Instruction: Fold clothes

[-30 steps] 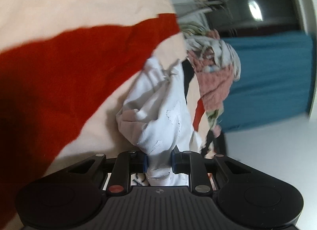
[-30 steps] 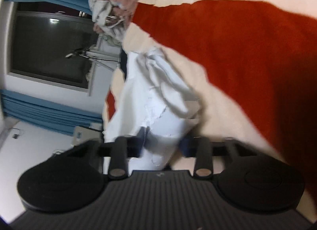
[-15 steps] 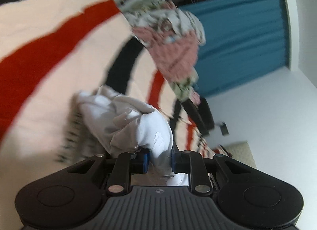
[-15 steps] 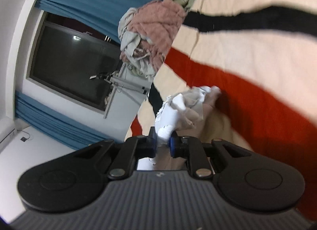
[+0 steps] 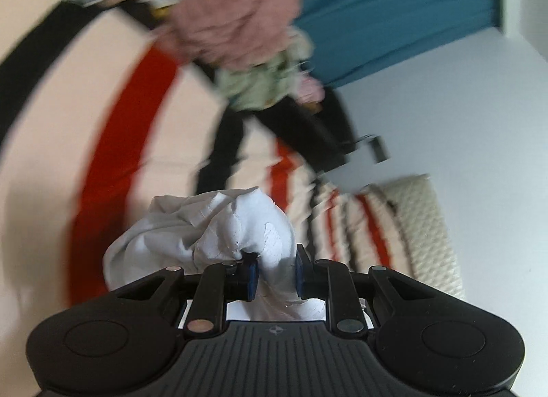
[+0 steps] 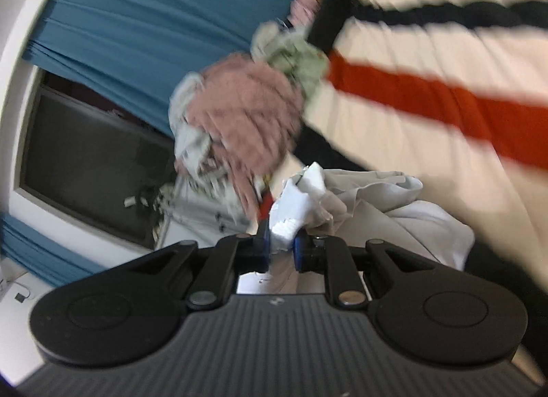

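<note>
- Across most of both wrist views I see the striped blanket (image 5: 113, 95), a soft cream cloth with broad red and black bands; it carries everything else, and both pictures are smeared with motion blur.
- Behind its far edge hangs a pleated blue curtain (image 6: 144, 27), with a dark window (image 6: 89, 171) beside it in my right view and a pale wall (image 5: 462, 95) in my left.
- Near the blanket's far edge sits a heap of clothes (image 5: 239, 24): a fuzzy pink piece on top, a pale green one under it, grey-white cloth at its side.
- A ribbed cream pillow (image 5: 428, 226) lies at the blanket's right edge in my left view.
- The white garment (image 5: 219, 232), thin and crumpled with stitched seams, is bunched just ahead of both claws, above the blanket's near part.
- My left gripper (image 5: 274, 272) points slightly downward over the blanket, its blue pads clamped on a thick fold of the white garment, which balloons up and out to the left of the fingers.
- My right gripper (image 6: 281, 246) is rolled so that the room looks tilted; its jaws have just been closing and now pinch a narrow tuft of the same garment, the rest trailing off to the right in loose folds.
</note>
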